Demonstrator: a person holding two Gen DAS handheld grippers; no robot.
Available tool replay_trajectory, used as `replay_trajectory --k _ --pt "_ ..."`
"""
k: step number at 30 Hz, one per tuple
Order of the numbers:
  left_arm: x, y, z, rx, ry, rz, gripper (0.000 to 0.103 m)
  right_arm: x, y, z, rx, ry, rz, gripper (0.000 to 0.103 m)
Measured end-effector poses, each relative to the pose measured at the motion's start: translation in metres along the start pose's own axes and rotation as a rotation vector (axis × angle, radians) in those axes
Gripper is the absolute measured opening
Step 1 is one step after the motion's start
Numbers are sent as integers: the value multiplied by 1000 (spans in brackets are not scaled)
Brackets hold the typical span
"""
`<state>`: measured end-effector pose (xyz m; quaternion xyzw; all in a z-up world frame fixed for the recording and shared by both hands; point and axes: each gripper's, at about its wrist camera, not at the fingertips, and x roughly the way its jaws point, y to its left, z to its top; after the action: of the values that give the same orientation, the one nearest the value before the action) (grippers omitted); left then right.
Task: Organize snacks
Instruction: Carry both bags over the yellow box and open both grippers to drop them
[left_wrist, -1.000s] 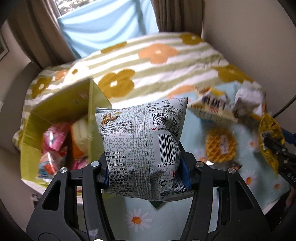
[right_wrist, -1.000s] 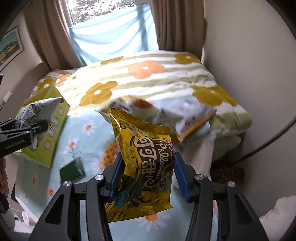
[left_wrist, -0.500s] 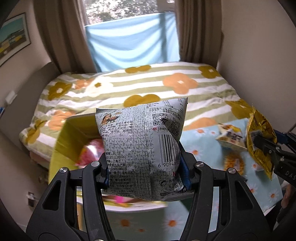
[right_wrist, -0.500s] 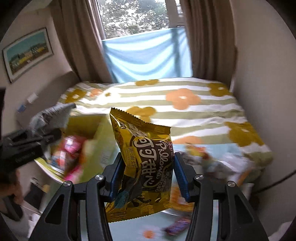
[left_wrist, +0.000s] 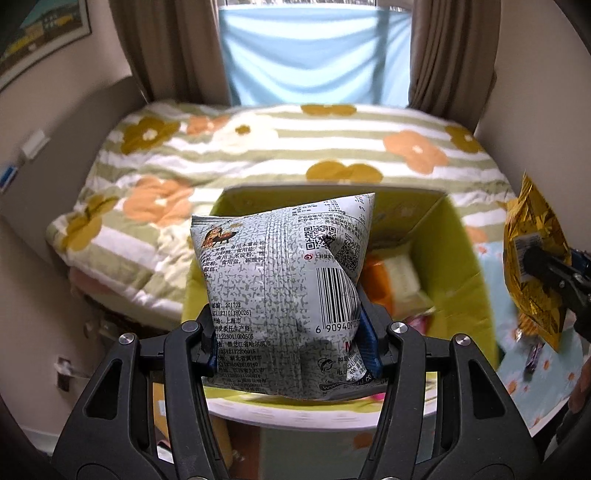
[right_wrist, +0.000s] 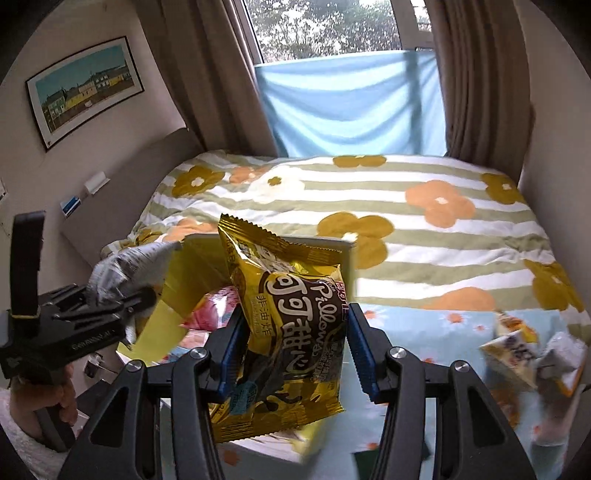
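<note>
Over the box (left_wrist: 469, 258), left wrist view: left gripper (left_wrist: 291, 343) is clamped on the grey bag (left_wrist: 280, 291), blue pads pressing both lower sides, bag upright and puffed. The bag hangs above the open yellow-green box, which already holds orange, white and pink packs. Box sits at the near edge of the daisy cloth (left_wrist: 539, 373), the striped quilt (left_wrist: 280, 155) behind it. At the right edge the gold bag (left_wrist: 532, 266) shows, pinched in the right gripper (left_wrist: 550, 273). Step in hand, as I judge it: carry is done, drop into the box not yet made. Next move calls for a small descent so the bag clears the rim, then letting the jaws part. Gripper tilts steeply down toward the box mouth.

Right wrist view: right gripper (right_wrist: 291, 354) grips the gold bag (right_wrist: 284, 328) by its lower half, pads on both edges, bag leaning slightly. Beyond it lie the box's far flap (right_wrist: 269, 242) and a pink pack (right_wrist: 210, 314) inside. Left gripper (right_wrist: 92, 317) appears at left with the grey bag (right_wrist: 129, 266), a hand (right_wrist: 44, 402) on its handle. More snacks (right_wrist: 517, 343) remain on the cloth at right, well apart from the box. Judgement: this bag sits near the box's near wall; it needs a short reach forward over the opening before release, and the two grippers are close, so one at a time is safer. Gripper points down at a moderate slant.
</note>
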<state>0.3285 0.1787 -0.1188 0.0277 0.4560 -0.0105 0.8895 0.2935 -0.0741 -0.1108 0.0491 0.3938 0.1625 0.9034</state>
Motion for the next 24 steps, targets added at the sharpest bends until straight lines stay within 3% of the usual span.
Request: replay_trajectory --k 4,8,10,11,12,24 --pt "31 18 -8 22 66 -32 52 24 20 -6 19 45 -3 48" --pt "45 28 -7 28 81 -61 55 41 33 -12 30 85 -14 48" --pt "50 30 -4 25 86 -76 69 46 35 -13 35 103 -17 48" --pt "50 30 -3 24 87 -82 95 47 35 -13 36 111 -19 48" --pt "48 28 -3 24 77 -82 103 50 36 -13 36 119 -22 48" --pt "45 25 -15 32 96 -52 103 66 28 -16 66 173 6 48"
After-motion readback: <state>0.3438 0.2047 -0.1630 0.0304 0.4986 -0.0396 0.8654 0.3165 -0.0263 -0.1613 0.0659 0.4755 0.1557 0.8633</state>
